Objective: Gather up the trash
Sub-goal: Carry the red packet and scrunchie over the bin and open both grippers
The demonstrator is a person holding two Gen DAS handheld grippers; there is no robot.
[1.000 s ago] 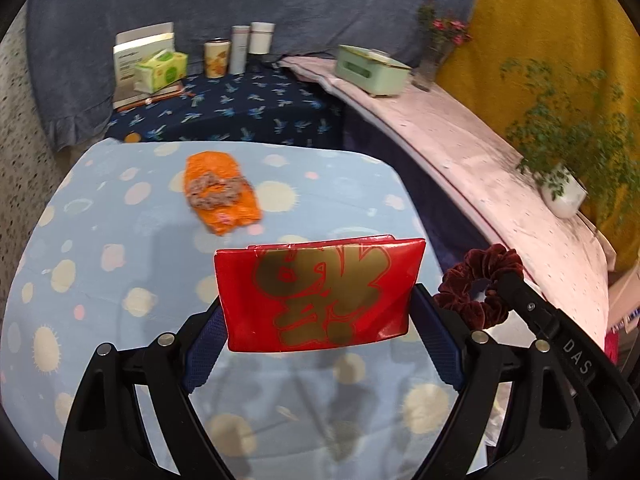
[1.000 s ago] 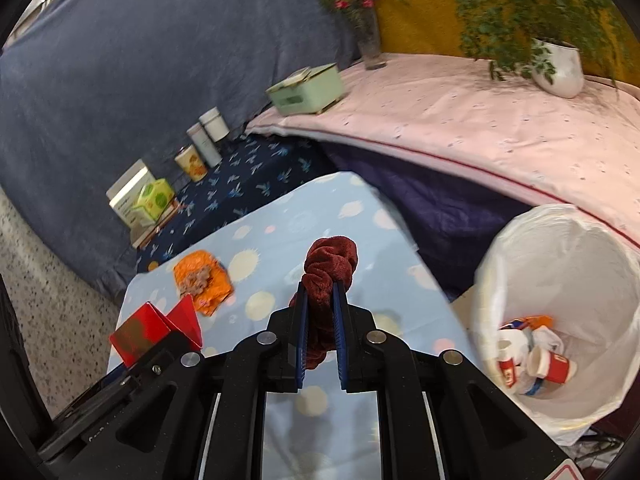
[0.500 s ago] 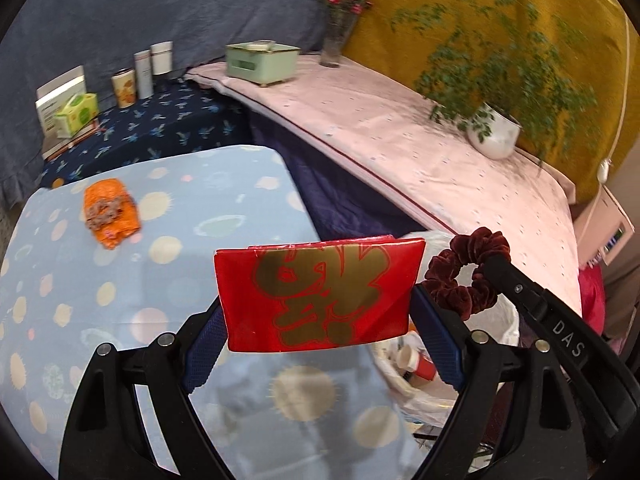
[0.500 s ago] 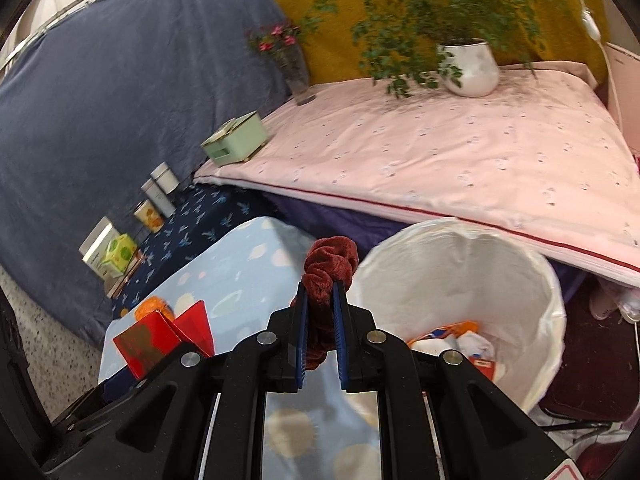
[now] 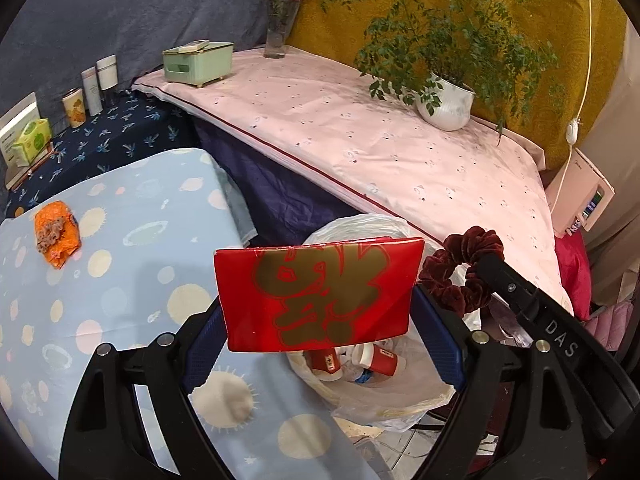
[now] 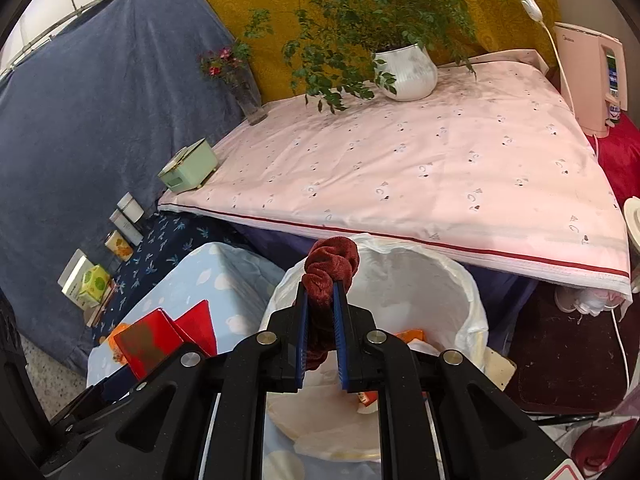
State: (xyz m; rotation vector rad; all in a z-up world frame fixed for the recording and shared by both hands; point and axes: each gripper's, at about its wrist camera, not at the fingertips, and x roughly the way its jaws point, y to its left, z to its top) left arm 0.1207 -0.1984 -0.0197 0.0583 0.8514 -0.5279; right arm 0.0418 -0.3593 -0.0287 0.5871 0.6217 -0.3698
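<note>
My left gripper [image 5: 320, 320] is shut on a red packet with gold lettering [image 5: 318, 294], held at the table's right edge over the near rim of the white-lined trash bin [image 5: 360, 396]. The packet also shows in the right wrist view [image 6: 160, 340]. My right gripper [image 6: 320, 304] is shut on a dark red velvet scrunchie [image 6: 330, 266], held above the bin [image 6: 436, 284]. The scrunchie also shows in the left wrist view [image 5: 460, 272]. The bin holds red cups and wrappers. An orange crumpled wrapper [image 5: 56, 232] lies on the blue dotted tablecloth [image 5: 120, 280].
A pink-covered table [image 5: 360, 140] stands behind the bin with a potted plant [image 5: 448, 100], a green box [image 5: 198, 60] and a flower vase [image 5: 280, 28]. Tins and a green carton [image 5: 34, 144] sit on the dark blue cloth. A white appliance [image 6: 592, 80] is at far right.
Both grippers have swung right, off the blue table toward the bin, each still holding its item. The bin now sits under and ahead of them; the orange wrapper has slid to the left.
</note>
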